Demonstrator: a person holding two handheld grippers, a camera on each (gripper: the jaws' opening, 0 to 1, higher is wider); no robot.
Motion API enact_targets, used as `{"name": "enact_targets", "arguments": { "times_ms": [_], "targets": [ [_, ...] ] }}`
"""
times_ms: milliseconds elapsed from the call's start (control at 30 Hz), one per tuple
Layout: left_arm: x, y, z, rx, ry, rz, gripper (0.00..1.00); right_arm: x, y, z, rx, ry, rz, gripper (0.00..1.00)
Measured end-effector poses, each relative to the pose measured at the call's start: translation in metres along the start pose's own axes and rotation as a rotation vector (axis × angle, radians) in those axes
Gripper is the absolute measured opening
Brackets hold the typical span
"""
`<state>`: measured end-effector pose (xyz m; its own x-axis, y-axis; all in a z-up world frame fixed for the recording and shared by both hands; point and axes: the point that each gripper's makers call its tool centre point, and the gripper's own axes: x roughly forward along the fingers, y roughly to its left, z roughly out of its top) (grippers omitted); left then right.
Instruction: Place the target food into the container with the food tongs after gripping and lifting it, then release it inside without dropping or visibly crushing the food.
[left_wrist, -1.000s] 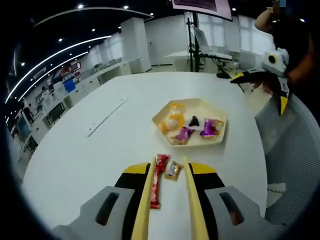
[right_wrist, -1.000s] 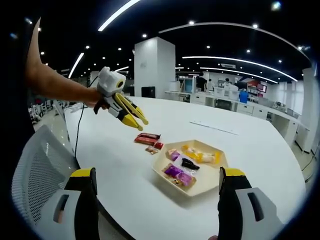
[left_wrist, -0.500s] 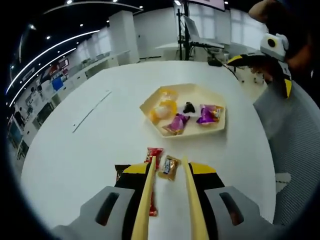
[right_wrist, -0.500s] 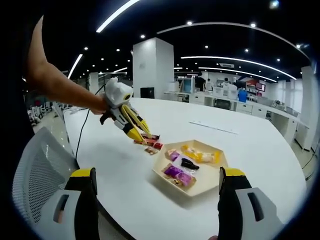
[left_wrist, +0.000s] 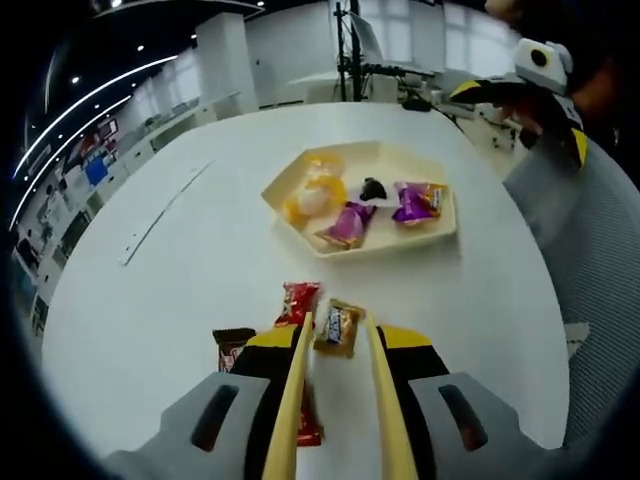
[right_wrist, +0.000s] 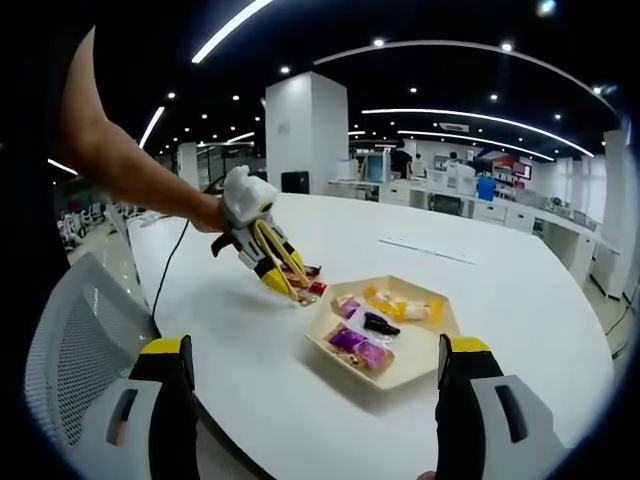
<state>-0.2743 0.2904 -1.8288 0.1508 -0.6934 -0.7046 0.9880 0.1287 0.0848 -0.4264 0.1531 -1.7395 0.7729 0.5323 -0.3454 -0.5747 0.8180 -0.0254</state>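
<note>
Glossy gold wrapped candy (left_wrist: 338, 327) between open left tongs (left_wrist: 338, 322), hexagonal tray (left_wrist: 443, 234) beyond.

red wrapper (left_wrist: 297, 304) half hidden under left hand-held gripper (left_wrist: 338, 335) tong. brown wrapper (left_wrist: 232, 345) mostly covered by gripper body. print on small gold packet (left_wrist: 339, 328) too blurred to read. right hand-held gripper (right_wrist: 310, 365) jaw tips cut off.

glossy foil wrappers (left_wrist: 338, 328), matt white table (left_wrist: 180, 270)
</note>
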Motion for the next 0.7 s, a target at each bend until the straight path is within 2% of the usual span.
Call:
{"name": "enact_targets", "arguments": {
  "times_ms": [200, 267, 300, 367, 400, 433, 467, 533, 667, 700],
  "targets": [
    [0.0068, -0.0020, -0.0001, 0.012, 0.019, -0.021, 0.25, 0.0007, 0.0011, -0.0007, -0.002, 0.003, 0.008, 1.00],
    [0.0083, -0.0035, -0.0050, 0.022, 0.045, -0.030, 0.24, 0.0006, 0.0005, -0.0006, 0.001, 0.003, 0.006, 1.00],
    [0.0078, -0.0038, -0.0010, 0.020, 0.023, -0.033, 0.24, 0.0004, 0.0000, -0.0003, 0.002, 0.002, 0.004, 1.00],
    [0.0079, -0.0099, -0.0026, 0.036, 0.030, -0.059, 0.20, 0.0003, -0.0004, 0.0000, 0.008, 0.000, 0.001, 1.00],
    [0.0076, -0.0107, -0.0032, 0.031, 0.035, -0.057, 0.19, 0.0002, -0.0005, 0.0002, 0.007, -0.001, 0.001, 1.00],
    [0.0068, -0.0095, -0.0037, -0.013, 0.042, -0.049, 0.18, 0.0002, -0.0003, 0.0005, 0.006, -0.002, 0.001, 1.00],
    [0.0071, -0.0077, -0.0027, 0.000, 0.039, -0.046, 0.17, 0.0002, -0.0001, 0.0005, 0.006, -0.001, 0.001, 1.00],
    [0.0069, -0.0071, -0.0029, -0.034, 0.044, -0.042, 0.17, 0.0004, -0.0004, 0.0003, 0.007, -0.001, 0.001, 1.00],
    [0.0058, -0.0072, -0.0036, -0.018, 0.053, -0.030, 0.16, 0.0003, -0.0009, 0.0005, 0.007, -0.003, -0.001, 1.00],
    [0.0031, -0.0070, -0.0015, -0.035, 0.048, -0.028, 0.16, 0.0001, -0.0014, 0.0005, 0.009, -0.003, -0.004, 1.00]
  ]
}}
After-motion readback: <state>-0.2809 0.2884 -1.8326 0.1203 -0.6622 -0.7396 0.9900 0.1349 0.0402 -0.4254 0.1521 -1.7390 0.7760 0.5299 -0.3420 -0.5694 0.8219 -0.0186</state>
